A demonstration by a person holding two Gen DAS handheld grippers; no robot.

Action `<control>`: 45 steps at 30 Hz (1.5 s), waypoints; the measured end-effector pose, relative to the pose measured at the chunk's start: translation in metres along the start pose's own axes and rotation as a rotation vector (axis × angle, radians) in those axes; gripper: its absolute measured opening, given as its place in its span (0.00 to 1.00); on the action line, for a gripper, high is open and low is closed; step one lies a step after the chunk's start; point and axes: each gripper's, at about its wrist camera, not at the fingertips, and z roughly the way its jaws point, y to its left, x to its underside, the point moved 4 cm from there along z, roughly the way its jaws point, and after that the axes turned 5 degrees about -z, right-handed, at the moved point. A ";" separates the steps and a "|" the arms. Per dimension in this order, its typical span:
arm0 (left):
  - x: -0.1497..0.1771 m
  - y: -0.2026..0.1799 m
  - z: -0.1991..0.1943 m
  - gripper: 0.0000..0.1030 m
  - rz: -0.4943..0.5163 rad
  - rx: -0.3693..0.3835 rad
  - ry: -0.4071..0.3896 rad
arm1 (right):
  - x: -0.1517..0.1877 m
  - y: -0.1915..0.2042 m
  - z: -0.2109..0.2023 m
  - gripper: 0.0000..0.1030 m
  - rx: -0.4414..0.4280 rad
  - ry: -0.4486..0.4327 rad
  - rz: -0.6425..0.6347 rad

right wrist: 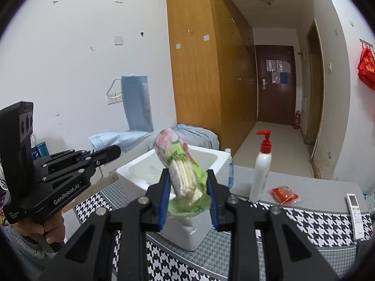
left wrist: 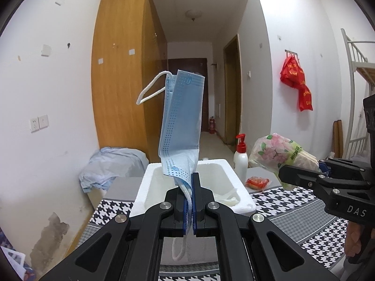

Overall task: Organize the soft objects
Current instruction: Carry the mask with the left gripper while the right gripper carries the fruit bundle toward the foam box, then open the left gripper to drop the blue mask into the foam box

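A blue face mask (left wrist: pixel 181 121) stands up from my left gripper (left wrist: pixel 191 187), which is shut on its lower end; one white ear loop sticks out at the top left. The mask hangs over the white foam box (left wrist: pixel 243 201). A floral tissue pack (right wrist: pixel 180 164) is clamped between the blue pads of my right gripper (right wrist: pixel 187 187), tilted up over the same foam box (right wrist: pixel 187 236). From the left wrist view the right gripper (left wrist: pixel 282 173) holds the tissue pack (left wrist: pixel 279 151) at the right. From the right wrist view the left gripper (right wrist: pixel 117 151) and blue mask (right wrist: pixel 138 103) show at the left.
A white pump bottle (right wrist: pixel 261 171) with a red top, a red snack packet (right wrist: pixel 283 194) and a white remote (right wrist: pixel 356 213) lie on the houndstooth table cover (right wrist: pixel 311 224). A light blue cloth pile (left wrist: pixel 112 166) sits left of the box. A white scrap (left wrist: pixel 228 197) lies inside the box.
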 end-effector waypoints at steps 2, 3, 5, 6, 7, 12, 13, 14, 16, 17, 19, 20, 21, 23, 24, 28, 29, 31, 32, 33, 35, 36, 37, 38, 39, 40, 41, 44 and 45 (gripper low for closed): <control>-0.001 0.000 0.003 0.03 0.003 -0.004 0.006 | 0.000 0.001 0.002 0.33 -0.003 0.004 -0.006; -0.001 0.002 0.005 0.03 0.001 -0.004 0.011 | -0.001 0.002 0.004 0.33 -0.004 0.005 -0.010; -0.001 0.003 0.009 0.03 -0.001 0.000 0.021 | -0.002 0.002 0.007 0.33 -0.007 0.011 -0.013; -0.002 0.004 0.011 0.03 -0.006 0.001 0.024 | -0.003 0.003 0.009 0.33 -0.007 0.013 -0.014; -0.003 0.004 0.013 0.03 -0.006 0.000 0.027 | -0.004 0.003 0.011 0.33 -0.007 0.016 -0.016; -0.004 0.007 0.025 0.03 -0.001 0.005 0.048 | -0.003 0.002 0.019 0.33 0.005 0.035 -0.019; -0.004 0.008 0.027 0.03 0.000 0.006 0.051 | -0.003 0.001 0.021 0.33 0.014 0.041 -0.023; -0.004 0.009 0.029 0.03 -0.001 0.006 0.053 | -0.003 0.001 0.023 0.33 0.018 0.045 -0.027; -0.005 0.010 0.034 0.03 -0.002 0.008 0.059 | -0.003 0.002 0.023 0.33 0.024 0.049 -0.028; -0.005 0.011 0.037 0.03 -0.004 0.010 0.063 | -0.003 0.002 0.024 0.33 0.026 0.050 -0.029; -0.004 0.012 0.042 0.03 -0.005 0.012 0.072 | -0.004 0.001 0.024 0.33 0.033 0.053 -0.030; -0.004 0.012 0.045 0.03 -0.006 0.013 0.076 | -0.004 0.001 0.024 0.33 0.036 0.054 -0.031; -0.004 0.012 0.047 0.03 -0.008 0.017 0.080 | -0.004 0.001 0.025 0.33 0.037 0.055 -0.034; -0.004 0.013 0.052 0.03 -0.012 0.020 0.090 | -0.005 0.001 0.025 0.33 0.041 0.056 -0.036; -0.004 0.013 0.055 0.03 -0.010 0.020 0.097 | -0.005 0.001 0.026 0.33 0.040 0.057 -0.037; -0.005 0.016 0.063 0.03 -0.012 0.021 0.112 | -0.006 0.002 0.028 0.33 0.043 0.062 -0.038; -0.005 0.017 0.065 0.03 -0.012 0.021 0.113 | -0.006 0.001 0.028 0.33 0.043 0.063 -0.037; -0.004 0.017 0.068 0.03 -0.014 0.021 0.120 | -0.005 0.000 0.030 0.33 0.045 0.068 -0.034; -0.004 0.017 0.069 0.03 -0.014 0.025 0.124 | -0.005 0.000 0.031 0.33 0.045 0.069 -0.033; -0.005 0.018 0.071 0.03 -0.016 0.024 0.127 | -0.005 -0.001 0.032 0.33 0.045 0.071 -0.032; -0.004 0.019 0.073 0.05 -0.018 0.016 0.132 | -0.005 -0.002 0.034 0.33 0.051 0.076 -0.033; -0.004 0.021 0.074 0.07 -0.023 0.017 0.138 | -0.005 -0.001 0.035 0.33 0.051 0.079 -0.032; -0.004 0.021 0.075 0.14 -0.025 0.017 0.145 | -0.005 -0.001 0.036 0.33 0.050 0.080 -0.031; -0.003 0.021 0.075 0.31 -0.026 0.018 0.148 | -0.005 -0.001 0.037 0.33 0.052 0.081 -0.033; -0.004 0.023 0.074 0.44 -0.029 0.017 0.147 | -0.005 0.000 0.037 0.33 0.053 0.081 -0.034; -0.004 0.024 0.072 0.66 -0.034 0.016 0.140 | -0.006 0.000 0.037 0.33 0.052 0.081 -0.034; -0.005 0.025 0.070 0.73 -0.042 0.012 0.126 | -0.006 0.000 0.037 0.33 0.052 0.081 -0.035; -0.008 0.028 0.064 0.77 -0.045 0.002 0.101 | -0.006 0.001 0.038 0.33 0.054 0.084 -0.037; -0.008 0.029 0.062 0.79 -0.045 0.008 0.100 | -0.006 0.001 0.038 0.33 0.054 0.083 -0.036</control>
